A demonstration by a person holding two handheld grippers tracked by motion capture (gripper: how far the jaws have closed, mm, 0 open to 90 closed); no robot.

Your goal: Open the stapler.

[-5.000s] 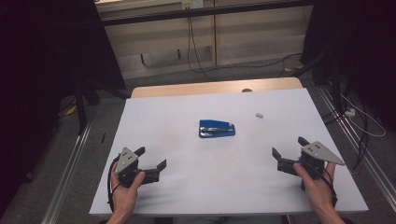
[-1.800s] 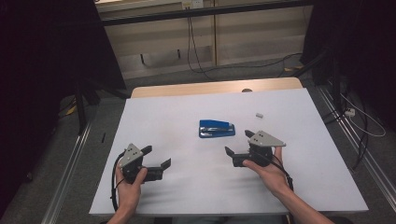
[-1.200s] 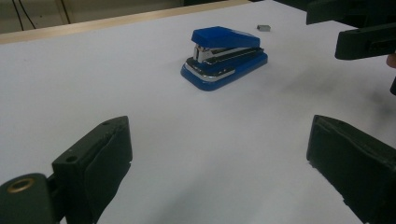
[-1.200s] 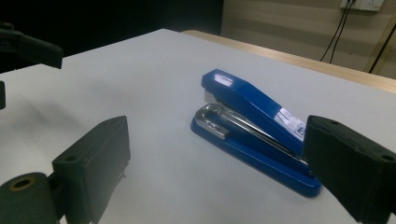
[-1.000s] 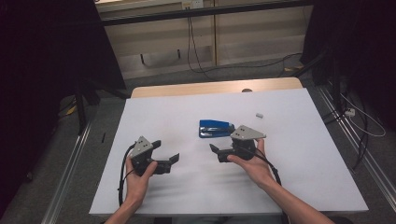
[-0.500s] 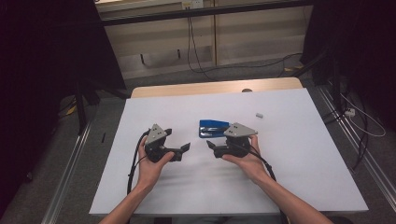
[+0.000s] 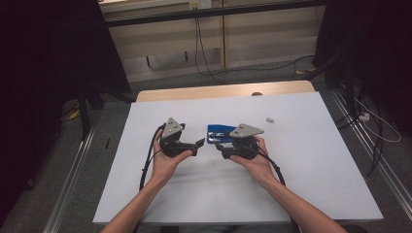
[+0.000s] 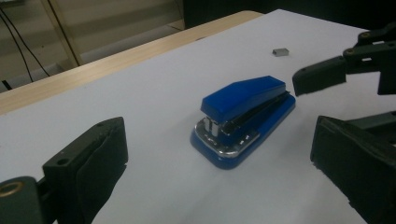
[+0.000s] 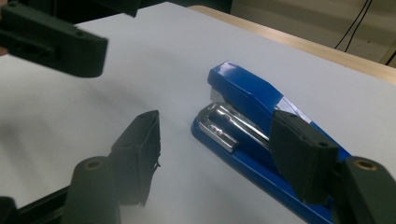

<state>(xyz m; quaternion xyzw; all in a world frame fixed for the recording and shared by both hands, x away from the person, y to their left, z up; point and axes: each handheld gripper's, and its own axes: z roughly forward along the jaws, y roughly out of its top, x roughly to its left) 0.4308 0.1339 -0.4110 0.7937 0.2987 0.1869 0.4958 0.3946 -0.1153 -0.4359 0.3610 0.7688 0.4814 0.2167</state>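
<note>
Stapler [image 7: 219, 132], blue with a bright metal strip at its mouth, is seen lying flat near the middle of the white table [image 7: 311, 160], well apart from a small grey piece [image 7: 270, 119] farther back toward the person's right. The left gripper [image 7: 198, 144] is held just to the left of the stapler in the high view, its jaws spread with nothing between them but bare table; in the left gripper view the stapler is seen ahead, framed between those two black jaws yet touched by neither. The right gripper [image 7: 219, 148] is held at the stapler's near side, and its jaws have just been closing; in the right gripper view they are set partly apart, one jaw standing in front of the stapler's blue body, the other over bare table beside the stapler's mouth. No pressure of the pads on the stapler can be made out, so it is not seen to be pinched. Each gripper is carried in one hand [image 7: 165, 162], with both forearms entering from the table's near edge.
</note>
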